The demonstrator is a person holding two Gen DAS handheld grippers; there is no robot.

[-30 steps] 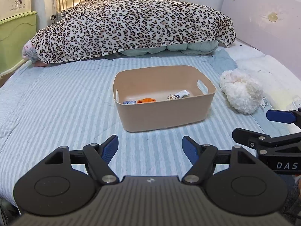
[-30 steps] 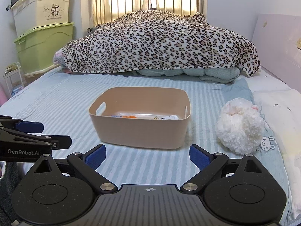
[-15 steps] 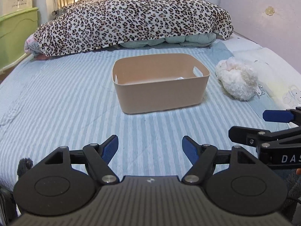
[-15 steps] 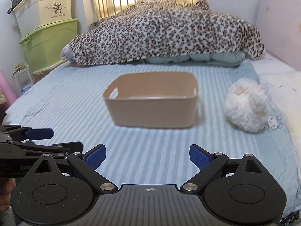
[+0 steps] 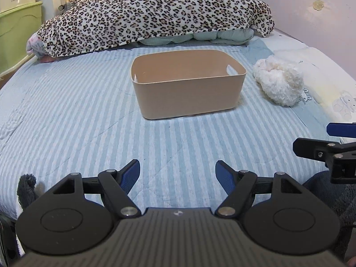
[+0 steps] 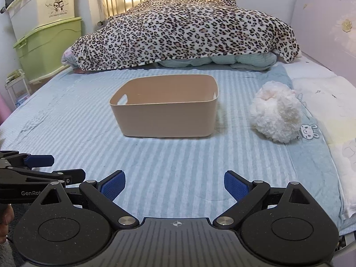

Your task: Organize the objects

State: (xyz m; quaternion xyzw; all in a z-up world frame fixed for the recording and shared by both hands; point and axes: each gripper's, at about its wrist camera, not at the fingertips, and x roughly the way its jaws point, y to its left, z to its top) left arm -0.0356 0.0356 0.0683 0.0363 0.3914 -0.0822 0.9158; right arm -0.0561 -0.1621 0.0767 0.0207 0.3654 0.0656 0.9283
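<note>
A tan plastic bin [image 5: 189, 93] with cut-out handles stands on the striped blue bedsheet, also in the right wrist view [image 6: 164, 111]. Its contents are hidden by its near wall. My left gripper [image 5: 177, 175] is open and empty, low over the near end of the bed, well short of the bin. My right gripper [image 6: 174, 185] is open and empty, beside it on the right, also well short of the bin. A fluffy white plush toy [image 5: 278, 82] lies right of the bin, also in the right wrist view [image 6: 274, 114].
A leopard-print blanket [image 6: 184, 33] is heaped at the far end of the bed. Green and cream storage boxes [image 6: 44, 35] stand at the left. A pale headboard panel [image 5: 311, 11] and white bedding [image 6: 322, 102] run along the right.
Both grippers have pulled back from the bin and dropped lower, so the bin looks farther off and the small items inside it no longer show. Both stay open.
</note>
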